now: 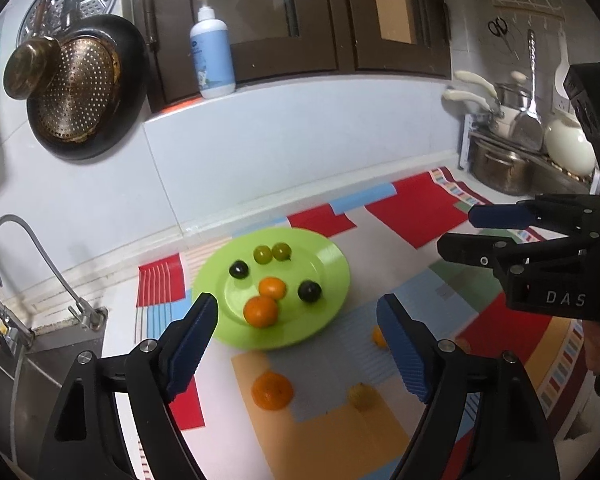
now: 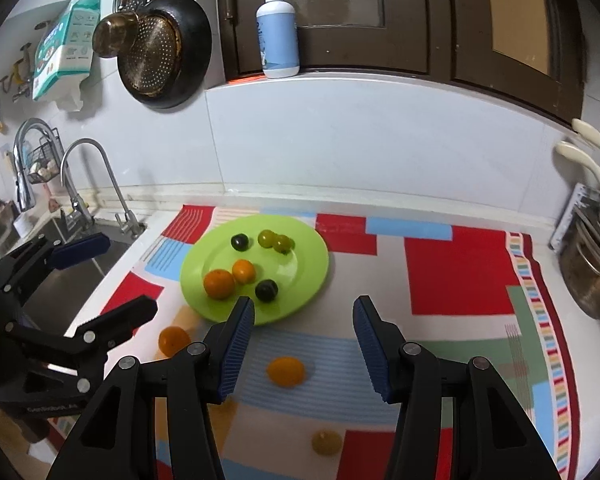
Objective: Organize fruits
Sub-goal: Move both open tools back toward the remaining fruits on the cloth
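Six fruits are already gathered on the green plate: two oranges, two dark plums and two green ones. Three more are left on the patterned mat that covers the surface, in front of the plate: an orange near the plate's left edge, a second orange lying ahead of the right gripper, and a small yellow fruit nearest the camera.

The jaws of both grippers are seen apart and empty; the left gripper is held wider than the right. Nothing is clamped.

The step in hand is judged to be a reach for the next loose fruit, after a release onto the plate. For the next move, one gripper would need to be lowered over a loose orange so that it sits between the jaws, closed gently since round fruit may roll, then carried to a bare patch of the plate.
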Demonstrator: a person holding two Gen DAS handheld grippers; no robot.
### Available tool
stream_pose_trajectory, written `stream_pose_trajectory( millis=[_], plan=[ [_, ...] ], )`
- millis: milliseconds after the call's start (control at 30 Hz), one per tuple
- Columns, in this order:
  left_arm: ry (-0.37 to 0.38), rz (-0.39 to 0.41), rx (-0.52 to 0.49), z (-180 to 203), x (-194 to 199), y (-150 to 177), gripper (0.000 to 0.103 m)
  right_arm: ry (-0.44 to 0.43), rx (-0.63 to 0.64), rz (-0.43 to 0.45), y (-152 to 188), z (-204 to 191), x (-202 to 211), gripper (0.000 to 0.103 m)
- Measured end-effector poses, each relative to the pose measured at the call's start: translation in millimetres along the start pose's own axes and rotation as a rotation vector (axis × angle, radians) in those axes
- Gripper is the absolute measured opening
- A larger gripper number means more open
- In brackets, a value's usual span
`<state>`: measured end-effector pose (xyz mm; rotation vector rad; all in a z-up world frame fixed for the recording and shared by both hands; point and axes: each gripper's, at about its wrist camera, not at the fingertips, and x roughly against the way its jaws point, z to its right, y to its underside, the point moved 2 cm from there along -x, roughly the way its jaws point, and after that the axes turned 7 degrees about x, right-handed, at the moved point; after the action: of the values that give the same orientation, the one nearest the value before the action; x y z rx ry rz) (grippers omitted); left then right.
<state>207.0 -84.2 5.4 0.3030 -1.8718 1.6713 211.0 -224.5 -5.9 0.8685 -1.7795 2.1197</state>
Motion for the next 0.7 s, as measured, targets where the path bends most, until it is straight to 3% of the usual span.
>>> stream_pose_trajectory(
  millis=[433,700],
  plan=[
    [0.044,-0.063,-0.056,15,-13,37,0.082,-0.018,-0.061,-0.164,48,3,-12,0.052],
    [0.098,-0.153,-0.078,23,-34,60,0.081,-0.026,-0.1,-0.276,73,9,-30,0.052]
  ],
)
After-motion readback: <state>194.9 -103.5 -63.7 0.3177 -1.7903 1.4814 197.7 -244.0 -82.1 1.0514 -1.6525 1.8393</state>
